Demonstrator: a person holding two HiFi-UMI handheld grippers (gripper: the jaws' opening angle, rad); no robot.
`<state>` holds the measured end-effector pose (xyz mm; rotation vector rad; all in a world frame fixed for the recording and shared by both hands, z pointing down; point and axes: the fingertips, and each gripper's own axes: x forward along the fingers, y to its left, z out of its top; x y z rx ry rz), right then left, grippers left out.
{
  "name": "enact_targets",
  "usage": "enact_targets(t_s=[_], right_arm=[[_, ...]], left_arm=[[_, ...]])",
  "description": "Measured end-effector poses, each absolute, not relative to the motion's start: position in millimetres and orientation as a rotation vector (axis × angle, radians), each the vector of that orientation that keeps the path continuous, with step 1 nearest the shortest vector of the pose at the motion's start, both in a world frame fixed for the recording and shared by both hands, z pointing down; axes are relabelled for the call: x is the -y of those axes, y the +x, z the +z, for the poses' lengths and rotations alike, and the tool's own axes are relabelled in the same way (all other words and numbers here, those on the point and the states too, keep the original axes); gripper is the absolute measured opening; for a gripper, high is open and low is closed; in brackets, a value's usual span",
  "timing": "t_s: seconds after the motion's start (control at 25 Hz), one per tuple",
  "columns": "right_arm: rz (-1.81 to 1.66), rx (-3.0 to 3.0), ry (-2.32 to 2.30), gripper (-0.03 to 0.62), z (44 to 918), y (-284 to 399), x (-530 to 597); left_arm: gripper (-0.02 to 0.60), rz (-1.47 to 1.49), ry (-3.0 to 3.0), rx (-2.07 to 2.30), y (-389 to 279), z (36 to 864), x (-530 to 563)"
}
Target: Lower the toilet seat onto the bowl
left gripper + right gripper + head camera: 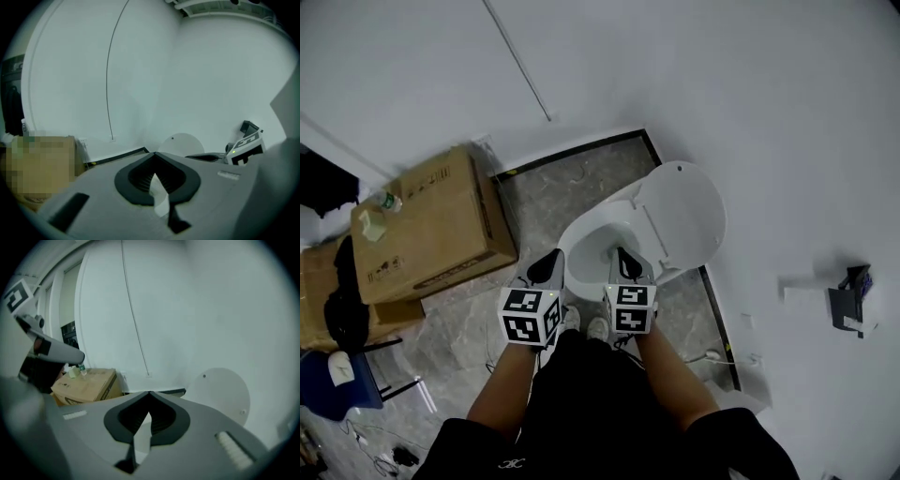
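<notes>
The white toilet (pixel 598 246) stands by the wall, its lid (pixel 682 217) raised and leaning back. A white ring lies flat round the bowl opening (pixel 581 255). The lid's plain underside (pixel 220 392) shows in the right gripper view and as a pale disc (pixel 182 143) in the left gripper view. Both grippers are held up over the front of the bowl and touch nothing. My left gripper (pixel 551 266) is shut with nothing in it, its jaws meeting at the tip (pixel 153 154). My right gripper (pixel 624 261) is likewise shut and empty (pixel 149 393).
A large cardboard box (pixel 427 230) stands to the left of the toilet, with a second box behind it and a blue chair (pixel 337 384) nearby. A dark strip (pixel 572 150) edges the grey floor. A small fixture (pixel 851 300) sits on the right wall. The person's shoes (pixel 584 325) are at the bowl's front.
</notes>
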<state>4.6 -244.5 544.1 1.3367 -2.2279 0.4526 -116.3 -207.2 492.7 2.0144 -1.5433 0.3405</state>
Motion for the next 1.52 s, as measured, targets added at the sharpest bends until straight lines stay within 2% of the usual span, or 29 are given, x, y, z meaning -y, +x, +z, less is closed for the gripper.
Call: enact_targets(t_s=[0.44, 0.64, 1.08, 1.52], right_arm=[[0.127, 2.542, 1.486, 0.006, 342, -2, 249], [0.098, 2.599, 1.529, 0.006, 293, -4, 249], [0.099, 2.612, 1.615, 0.005, 263, 25, 262], [0.113, 2.617, 1.593, 0.006, 269, 44, 268]], left_arm=[[0.008, 0.256, 2.183, 1.629, -89, 384, 229], [0.008, 0.247, 2.255, 1.650, -87, 344, 237], [0.008, 0.247, 2.374, 1.670, -69, 293, 250], [0.008, 0.264, 2.366, 1.679, -49, 292, 263]])
